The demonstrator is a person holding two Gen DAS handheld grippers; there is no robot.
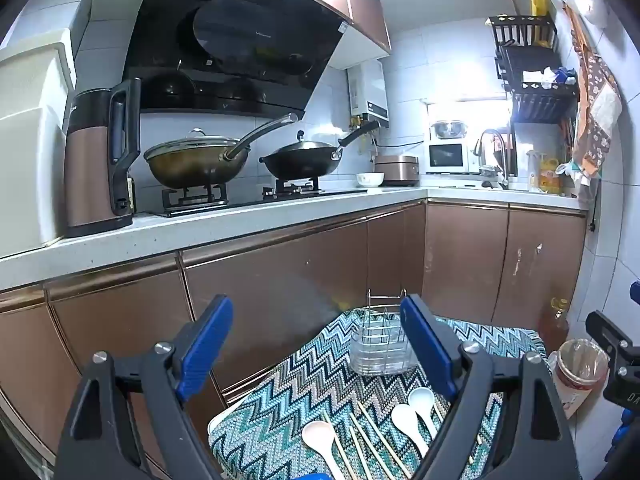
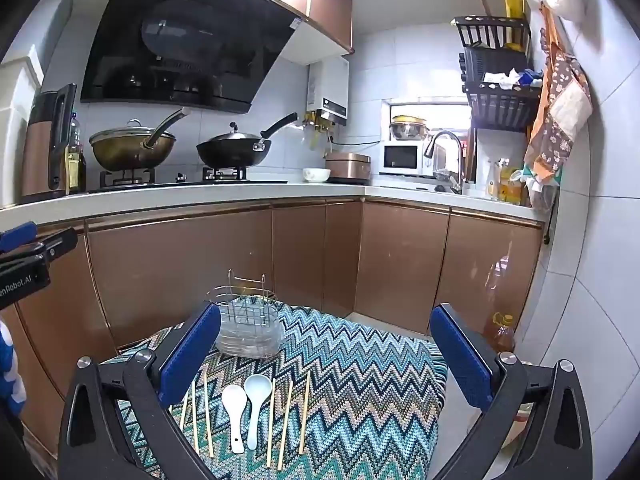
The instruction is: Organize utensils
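A wire utensil holder (image 1: pixel 378 344) (image 2: pixel 249 330) with a clear base stands at the far side of a small table covered by a zigzag cloth (image 2: pixel 360 368). White spoons (image 2: pixel 245 410) (image 1: pixel 412 410) and several wooden chopsticks (image 2: pixel 286 420) (image 1: pixel 370 440) lie flat on the cloth in front of it. A pinkish spoon (image 1: pixel 320 440) lies at the left. My left gripper (image 1: pixel 318 344) is open and empty, raised above the utensils. My right gripper (image 2: pixel 326 348) is open and empty, above the spoons.
Brown cabinets (image 2: pixel 240 256) and a white counter (image 2: pixel 200 196) with two woks (image 2: pixel 234 150), a kettle (image 1: pixel 100 160) and a microwave run behind. An oil bottle (image 2: pixel 500 332) stands on the floor at the right, beside a lined bin (image 1: pixel 580 372).
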